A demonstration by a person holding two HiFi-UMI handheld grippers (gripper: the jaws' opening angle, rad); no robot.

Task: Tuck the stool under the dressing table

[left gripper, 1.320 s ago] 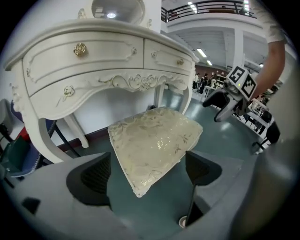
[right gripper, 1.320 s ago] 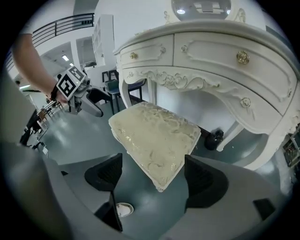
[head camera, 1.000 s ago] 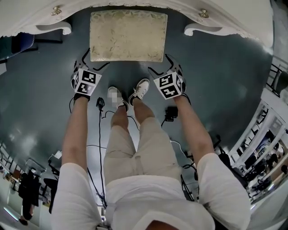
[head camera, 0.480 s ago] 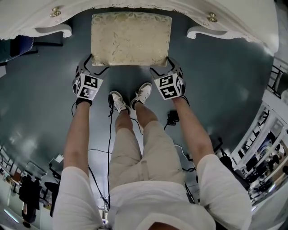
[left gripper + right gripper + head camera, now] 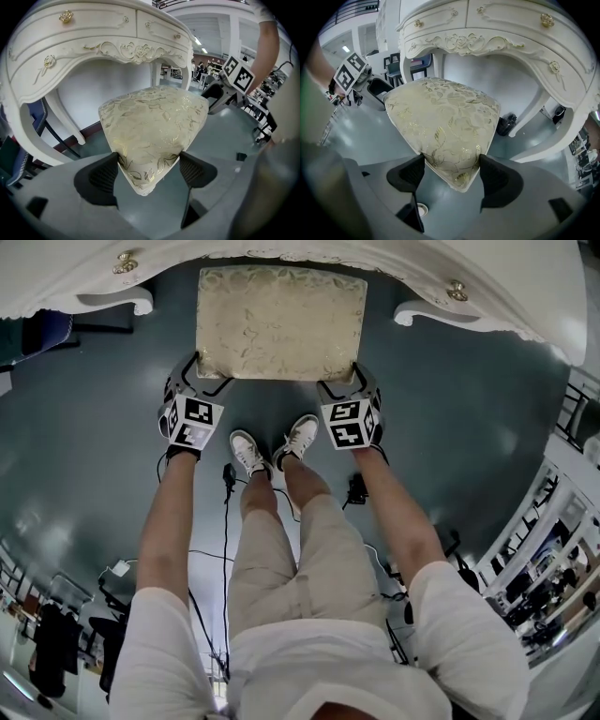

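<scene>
At the far left, a dark blue chair (image 5: 40,112) stands beside the white dressing table (image 5: 56,282), which has gold knobs (image 5: 125,262). The floor (image 5: 84,456) is dark grey-blue, smooth and a bit shiny. The left gripper (image 5: 201,380) has just been closing, and its two black pads pinch the near left corner of the stool (image 5: 279,322). The stool has a cream top with gold leaves. It stands on the floor in the gap between the table's two curly legs, with its far edge right at the table's front. The person's white shoes (image 5: 246,451) stand just behind it, with black cables (image 5: 225,521) lying on the floor. The right gripper (image 5: 346,382) has just been closing too, and it pinches the near right corner. At the far right there are white rails (image 5: 562,559) and a busy room.
</scene>
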